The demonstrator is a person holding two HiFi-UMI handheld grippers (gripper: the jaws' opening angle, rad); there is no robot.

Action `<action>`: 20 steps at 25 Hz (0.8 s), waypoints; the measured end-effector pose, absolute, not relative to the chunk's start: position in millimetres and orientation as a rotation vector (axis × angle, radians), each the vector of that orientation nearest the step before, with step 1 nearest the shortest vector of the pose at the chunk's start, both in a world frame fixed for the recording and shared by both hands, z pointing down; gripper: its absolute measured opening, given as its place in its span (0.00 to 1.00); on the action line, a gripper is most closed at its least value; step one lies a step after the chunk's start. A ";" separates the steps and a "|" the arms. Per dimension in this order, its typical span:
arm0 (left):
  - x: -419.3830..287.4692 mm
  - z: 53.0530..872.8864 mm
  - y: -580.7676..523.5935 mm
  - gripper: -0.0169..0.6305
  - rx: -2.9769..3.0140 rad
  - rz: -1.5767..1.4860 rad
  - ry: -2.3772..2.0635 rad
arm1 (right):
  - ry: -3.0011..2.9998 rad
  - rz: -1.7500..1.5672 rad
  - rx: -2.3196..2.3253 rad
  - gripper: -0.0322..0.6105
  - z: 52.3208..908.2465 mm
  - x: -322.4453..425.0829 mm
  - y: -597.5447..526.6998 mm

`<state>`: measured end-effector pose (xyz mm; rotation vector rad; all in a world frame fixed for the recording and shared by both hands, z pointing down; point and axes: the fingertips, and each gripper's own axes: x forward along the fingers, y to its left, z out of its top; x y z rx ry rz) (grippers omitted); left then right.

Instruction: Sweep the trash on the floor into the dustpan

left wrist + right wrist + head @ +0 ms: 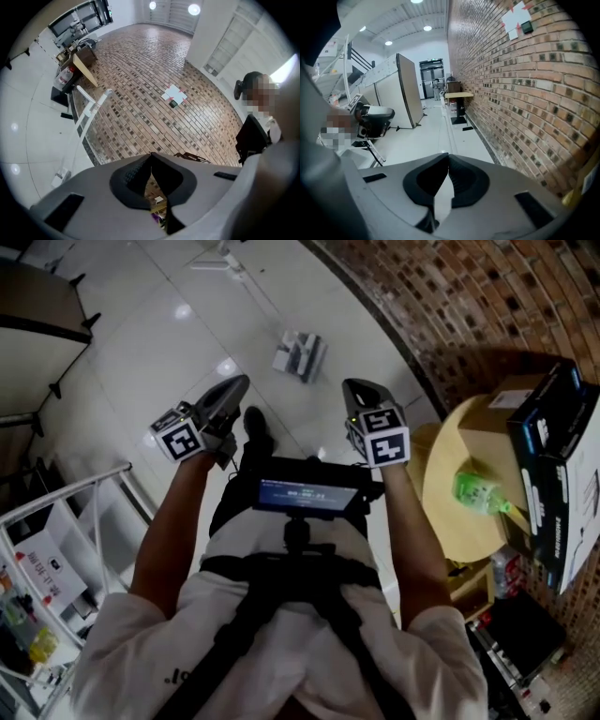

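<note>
L claw [236, 383] and R claw [360, 387] both pressed together, nothing in either. Trash [298, 354] lies on the floor [178, 343] just ahead, unswept. No broom or dustpan in view, so I reckon the whole job's left.

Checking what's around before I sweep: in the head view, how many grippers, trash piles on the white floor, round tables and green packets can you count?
Grippers: 2 (left gripper, right gripper)
Trash pile: 1
Round table: 1
Green packet: 1
Total: 5
</note>
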<state>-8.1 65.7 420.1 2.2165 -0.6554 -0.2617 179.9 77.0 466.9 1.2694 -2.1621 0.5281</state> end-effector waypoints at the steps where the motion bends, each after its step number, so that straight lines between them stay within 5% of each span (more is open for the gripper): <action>1: -3.8 420.2 73.9 0.03 2.223 -0.269 -0.657 | -2.175 0.528 1.270 0.05 464.8 182.9 83.5; 20: 19.2 378.1 158.9 0.03 2.276 -0.268 -0.684 | -2.337 0.619 1.281 0.05 418.0 186.7 147.0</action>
